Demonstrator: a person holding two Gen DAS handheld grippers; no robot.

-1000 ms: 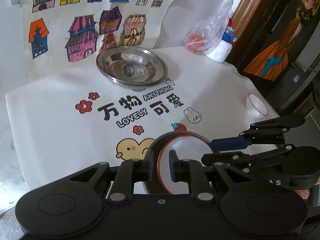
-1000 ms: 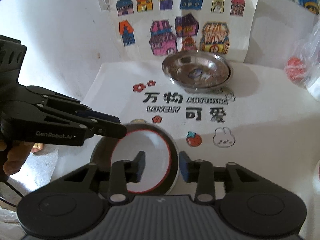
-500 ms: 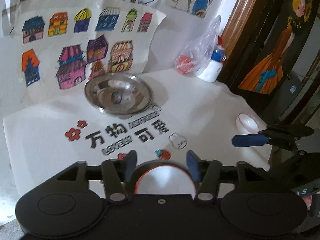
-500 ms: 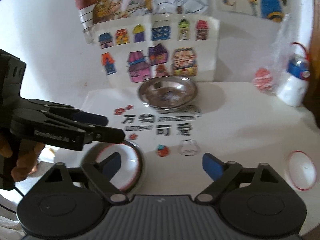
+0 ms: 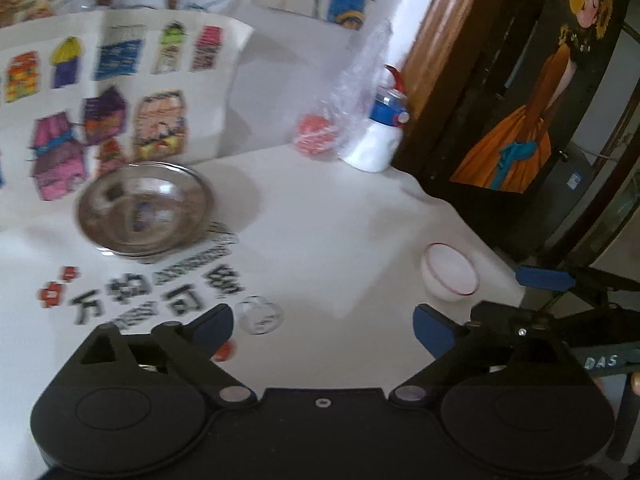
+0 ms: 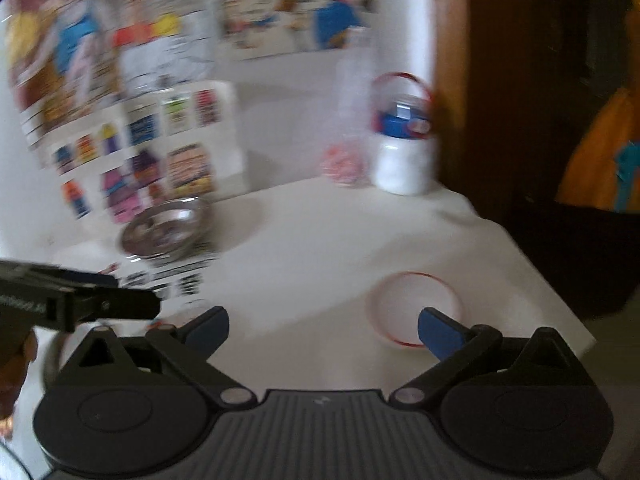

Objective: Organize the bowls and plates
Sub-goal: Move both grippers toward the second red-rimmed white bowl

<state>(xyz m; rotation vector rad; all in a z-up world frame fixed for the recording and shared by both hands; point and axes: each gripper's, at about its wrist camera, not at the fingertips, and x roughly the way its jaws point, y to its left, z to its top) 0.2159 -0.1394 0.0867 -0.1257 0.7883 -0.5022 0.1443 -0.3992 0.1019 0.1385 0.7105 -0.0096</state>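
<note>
A small white bowl with a red rim [image 5: 450,270] sits near the table's right edge. It lies just ahead of the right finger of my right gripper [image 6: 324,330], apart from it [image 6: 414,308]. A steel bowl [image 5: 144,212] stands at the back left on the printed cloth, blurred in the right wrist view [image 6: 164,232]. My left gripper [image 5: 324,330] hangs over bare cloth. Both grippers' jaws are opening wide with nothing between them. One blue pad of the right gripper's fingers [image 5: 540,279] shows at the right of the left wrist view. The red-rimmed plate is out of view.
A white bottle with a blue cap [image 5: 378,144] and a plastic bag with a red thing [image 5: 316,134] stand at the back right. A dark cabinet with a painting [image 5: 516,128] borders the table's right edge [image 6: 560,296]. Drawings hang on the wall behind.
Both grippers let go of the red-rimmed plate, opened wide and swung right. The plate dropped out of view, and the small bowl now lies close ahead of the right gripper.
</note>
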